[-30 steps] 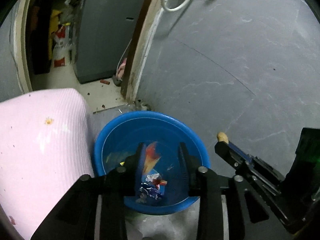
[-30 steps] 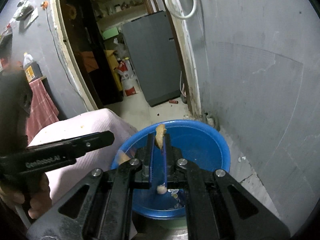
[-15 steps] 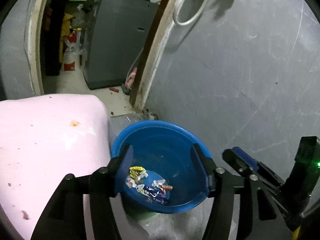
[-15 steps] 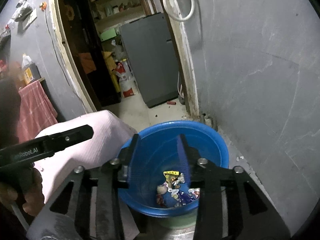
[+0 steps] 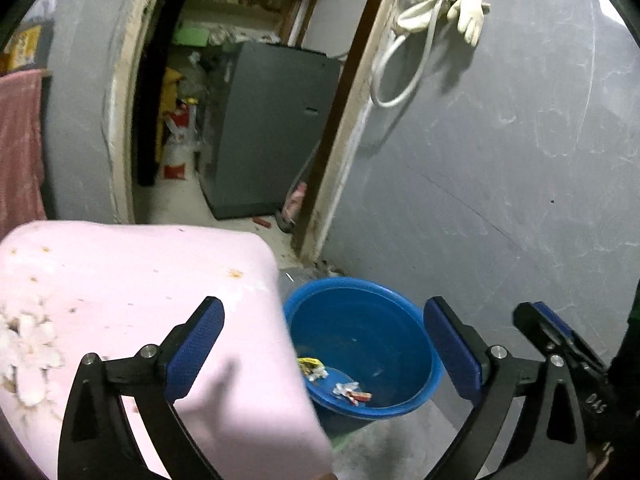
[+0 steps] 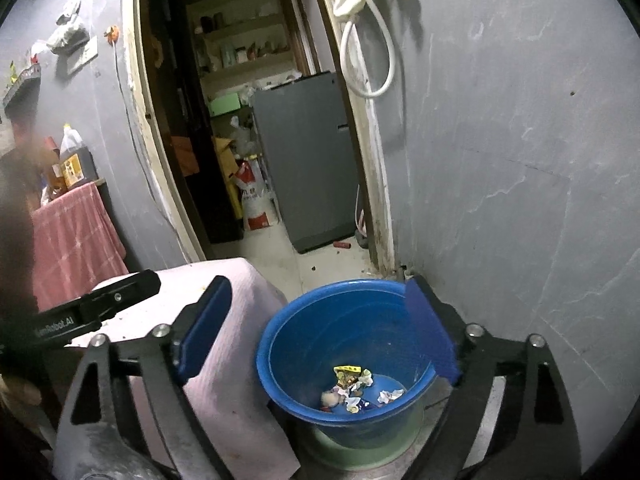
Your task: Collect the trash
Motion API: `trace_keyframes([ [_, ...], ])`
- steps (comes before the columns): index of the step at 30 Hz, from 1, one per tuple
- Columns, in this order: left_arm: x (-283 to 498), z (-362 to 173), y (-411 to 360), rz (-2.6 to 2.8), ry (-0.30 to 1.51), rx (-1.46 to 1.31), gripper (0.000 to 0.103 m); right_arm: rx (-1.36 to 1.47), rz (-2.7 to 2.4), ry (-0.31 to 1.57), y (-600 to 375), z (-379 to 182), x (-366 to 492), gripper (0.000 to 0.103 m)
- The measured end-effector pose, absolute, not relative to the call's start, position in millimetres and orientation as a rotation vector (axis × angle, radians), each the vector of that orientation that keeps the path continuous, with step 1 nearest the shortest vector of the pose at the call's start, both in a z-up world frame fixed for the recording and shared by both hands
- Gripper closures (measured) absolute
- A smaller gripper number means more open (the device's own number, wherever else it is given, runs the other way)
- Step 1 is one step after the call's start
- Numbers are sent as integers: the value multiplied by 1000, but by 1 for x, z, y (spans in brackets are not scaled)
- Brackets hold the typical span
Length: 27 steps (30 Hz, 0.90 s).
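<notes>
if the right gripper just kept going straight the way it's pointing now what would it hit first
Most likely the blue basin. The right gripper, jaws opening with nothing between them, aims down into it, toward the wrappers at its bottom. Depth is unclear; the far rim could come first.

Looks like a lived-in home, a back utility corner: bare grey plaster wall (image 6: 520, 160), rubber glove (image 5: 470, 12) and hose (image 6: 368, 60) hung at twelve o'clock, doorway onto a storeroom with a grey fridge (image 6: 304, 152), shelves (image 6: 244, 40) and sacks (image 6: 254, 200), pink towel (image 6: 76, 236) at nine o'clock.
</notes>
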<state>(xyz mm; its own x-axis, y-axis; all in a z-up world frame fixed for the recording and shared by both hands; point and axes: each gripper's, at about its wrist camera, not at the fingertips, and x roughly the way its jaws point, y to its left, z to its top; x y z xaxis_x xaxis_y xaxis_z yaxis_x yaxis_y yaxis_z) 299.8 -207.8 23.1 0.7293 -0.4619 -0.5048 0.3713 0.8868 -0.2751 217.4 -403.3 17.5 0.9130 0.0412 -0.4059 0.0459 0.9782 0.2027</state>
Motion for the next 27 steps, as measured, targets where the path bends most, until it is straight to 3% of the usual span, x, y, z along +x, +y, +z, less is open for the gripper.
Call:
trace_keyframes([
  [7,261,33,-185,-447,507,-135,3,197,-20,358,-386,28,185,0],
  [17,197,37,-160,-431,396,-93,2,170,-49,259,-358,38,127,0],
  [27,144,27,-133,-409,398,-87,2,103,-60,236,-320,33,79,0],
])
